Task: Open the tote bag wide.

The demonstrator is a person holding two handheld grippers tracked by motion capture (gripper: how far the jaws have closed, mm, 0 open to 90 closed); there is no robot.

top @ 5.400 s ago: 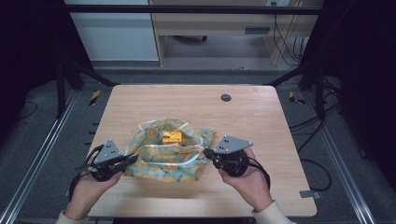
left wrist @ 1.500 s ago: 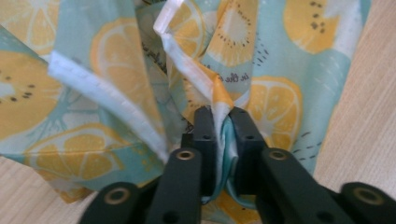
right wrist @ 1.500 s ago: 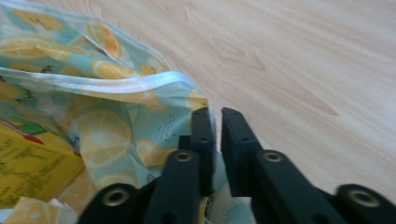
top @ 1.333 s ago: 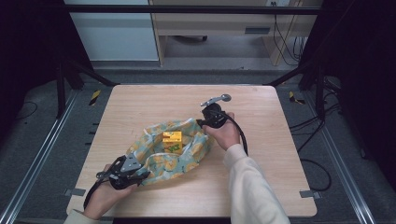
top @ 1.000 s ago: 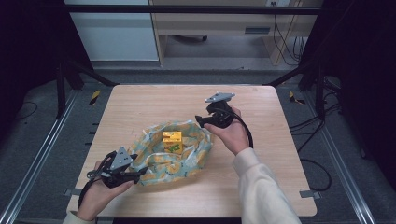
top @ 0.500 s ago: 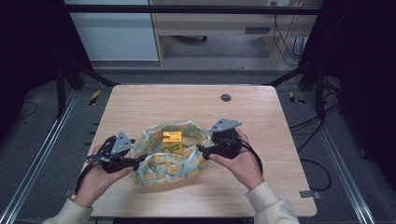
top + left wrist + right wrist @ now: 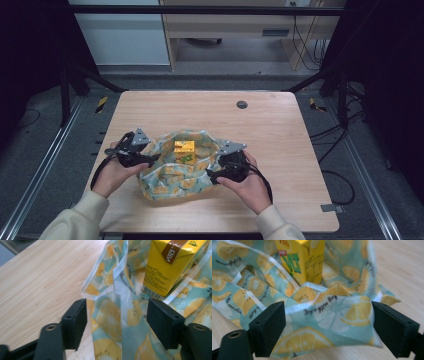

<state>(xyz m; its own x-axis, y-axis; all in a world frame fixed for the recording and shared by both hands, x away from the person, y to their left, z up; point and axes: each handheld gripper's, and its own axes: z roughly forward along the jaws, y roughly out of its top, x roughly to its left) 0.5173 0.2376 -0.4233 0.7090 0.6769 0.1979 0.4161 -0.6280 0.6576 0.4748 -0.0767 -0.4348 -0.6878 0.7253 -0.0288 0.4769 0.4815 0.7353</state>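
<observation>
Two handheld grippers, black bodies. Left gripper (image 7: 150, 159) carries a grey three-cornered plate on top, behind the jaws; right gripper (image 7: 212, 176) carries the same plate, pale grey with small dark holes. A black cable loops back from the rear of each body, away from the jaws. In the left gripper view (image 7: 116, 322) the jaws end in blocky matte-black pads, each with two small screw holes on the face; behind each pad sits a rounded black knuckle with a brass-coloured insert. The right gripper view (image 7: 327, 328) shows matching pads and one brass insert behind the left-hand pad. Person wears cream long sleeves (image 7: 75, 217), cuffs ribbed at the wrists.
</observation>
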